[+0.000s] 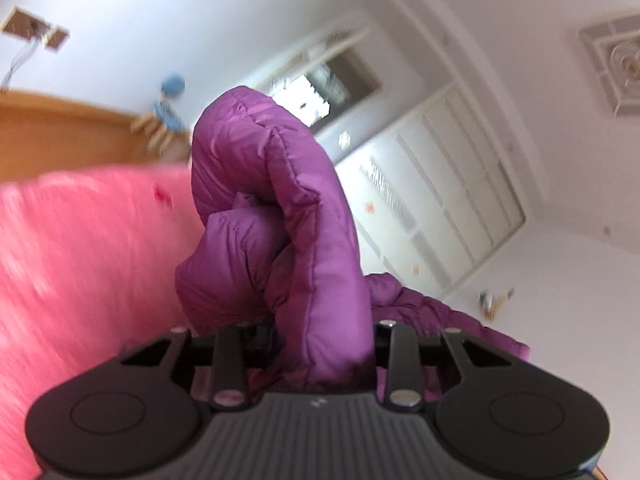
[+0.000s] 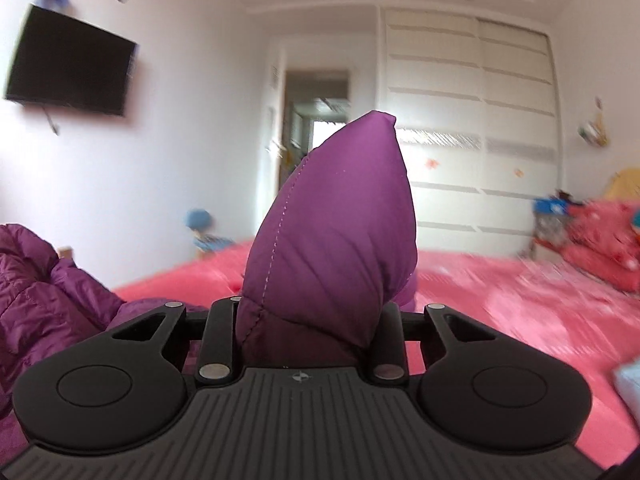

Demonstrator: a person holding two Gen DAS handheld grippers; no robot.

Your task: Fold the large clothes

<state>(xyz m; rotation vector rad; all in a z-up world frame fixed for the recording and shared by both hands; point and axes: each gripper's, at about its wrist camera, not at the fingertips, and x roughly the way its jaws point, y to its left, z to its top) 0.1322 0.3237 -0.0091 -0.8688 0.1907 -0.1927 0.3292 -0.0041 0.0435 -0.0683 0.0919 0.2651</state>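
A purple quilted puffer jacket (image 1: 280, 216) is held up over a pink bed. My left gripper (image 1: 316, 344) is shut on a bunched fold of the jacket, which rises in front of the camera and hides the fingers. My right gripper (image 2: 312, 320) is shut on another padded part of the jacket (image 2: 332, 240), whose pointed end stands up ahead of the lens. More of the jacket (image 2: 36, 292) lies crumpled at the left of the right wrist view. The left wrist view is tilted.
The pink bedspread (image 2: 500, 312) spreads below both grippers. Red pillows (image 2: 600, 248) lie at the far right. A white wardrobe (image 2: 468, 140), an open doorway (image 2: 316, 116) and a wall television (image 2: 68, 62) stand behind. A wooden headboard (image 1: 60, 136) is at the left.
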